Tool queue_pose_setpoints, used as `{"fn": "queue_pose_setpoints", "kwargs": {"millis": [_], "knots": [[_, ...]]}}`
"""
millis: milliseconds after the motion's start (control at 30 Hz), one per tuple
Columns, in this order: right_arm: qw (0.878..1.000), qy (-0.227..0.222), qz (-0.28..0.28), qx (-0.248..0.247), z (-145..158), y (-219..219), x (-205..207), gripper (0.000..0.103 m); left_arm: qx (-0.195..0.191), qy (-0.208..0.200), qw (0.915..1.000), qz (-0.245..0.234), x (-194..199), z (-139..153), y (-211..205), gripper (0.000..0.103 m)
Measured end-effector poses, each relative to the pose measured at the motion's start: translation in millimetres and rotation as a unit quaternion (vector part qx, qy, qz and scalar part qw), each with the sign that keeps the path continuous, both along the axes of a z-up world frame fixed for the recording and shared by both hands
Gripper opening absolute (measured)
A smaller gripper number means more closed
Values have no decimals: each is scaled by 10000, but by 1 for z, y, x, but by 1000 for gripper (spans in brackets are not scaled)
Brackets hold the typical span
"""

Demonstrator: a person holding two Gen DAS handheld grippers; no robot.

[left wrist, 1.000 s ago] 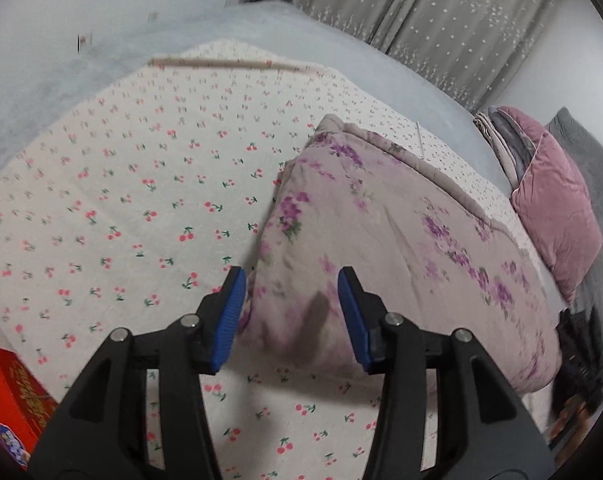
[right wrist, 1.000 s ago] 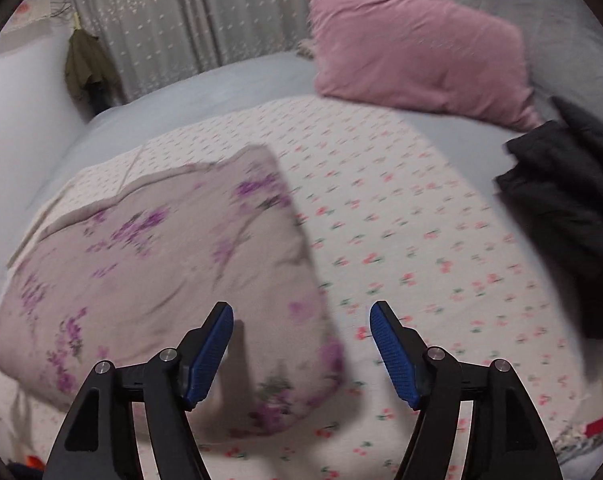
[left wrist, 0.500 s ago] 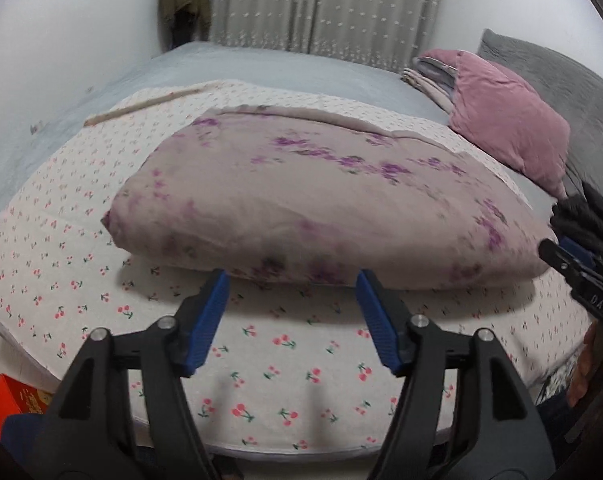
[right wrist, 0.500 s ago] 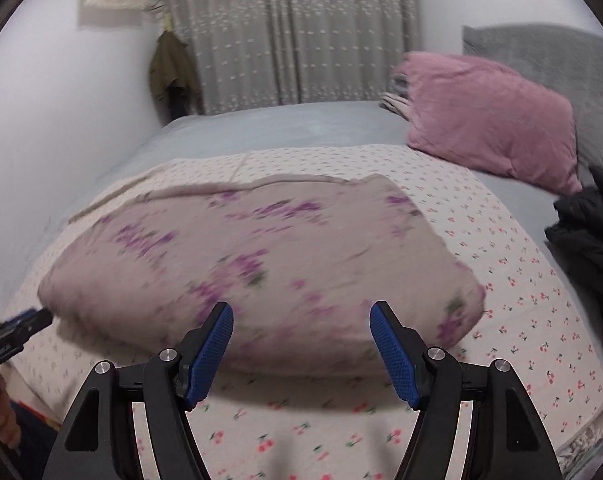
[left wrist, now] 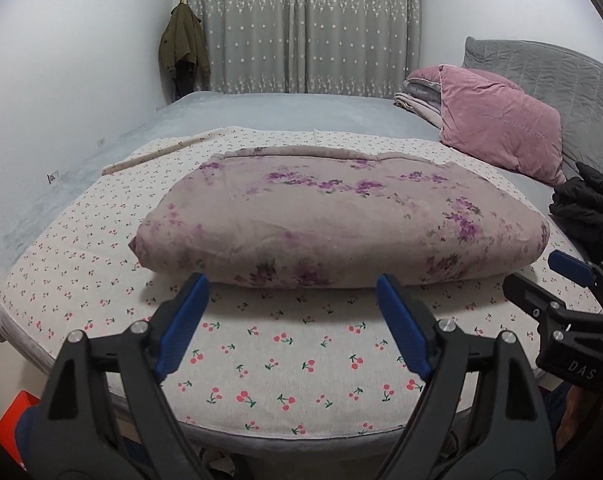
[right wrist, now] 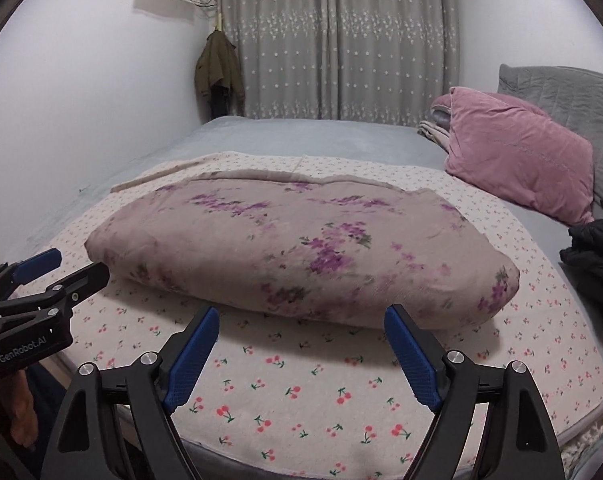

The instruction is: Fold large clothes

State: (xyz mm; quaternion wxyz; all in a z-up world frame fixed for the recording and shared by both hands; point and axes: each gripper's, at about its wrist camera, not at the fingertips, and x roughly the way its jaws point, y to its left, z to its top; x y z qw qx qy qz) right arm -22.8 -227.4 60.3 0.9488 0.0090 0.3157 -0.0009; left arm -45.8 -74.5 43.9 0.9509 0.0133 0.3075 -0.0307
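Note:
A folded mauve quilt with purple flowers (left wrist: 341,220) lies on the cherry-print sheet (left wrist: 285,344) in the middle of the bed; it also shows in the right wrist view (right wrist: 301,248). My left gripper (left wrist: 293,324) is open and empty, held back near the bed's front edge, short of the quilt. My right gripper (right wrist: 301,348) is open and empty, also short of the quilt. The right gripper shows at the right edge of the left wrist view (left wrist: 561,292), and the left gripper at the left edge of the right wrist view (right wrist: 41,280).
A pink pillow (left wrist: 501,120) leans on a grey headboard (left wrist: 561,76) at the right, with folded bedding (left wrist: 417,100) behind it. Black clothing (left wrist: 589,216) lies at the right edge. A green jacket (left wrist: 183,48) hangs by the curtains. An orange box (left wrist: 11,416) sits on the floor.
Both grippers have pulled back and away from the quilt toward the bed's front edge and now face it level. The quilt lies folded and still.

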Motion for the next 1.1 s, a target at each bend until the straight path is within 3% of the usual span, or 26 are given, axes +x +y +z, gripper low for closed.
{"fn": "queue_pose_setpoints", "kwargs": {"millis": [133,233,533,733,867,1100], "knots": [[9998,-6,-94,194,-4,1,-9,89,4,18,10000,-15,-4,-3,-5,86],[10000,63,-74,21,-4,8,-10,103,99,6,9999,-69,-6,-4,-7,91],[9991,-9,-413,-69,-9,13,-5,103,65,52,9999,116,1,-11,4,101],[9981,-85,-573,-225,-13,19,-2,103,335,294,9989,150,11,-25,2,101],[9963,-50,-637,-573,-20,25,0,103,328,339,9988,142,13,-30,2,101],[9959,-33,-640,-639,-23,24,0,103,362,333,9985,221,19,-35,2,102]]}}
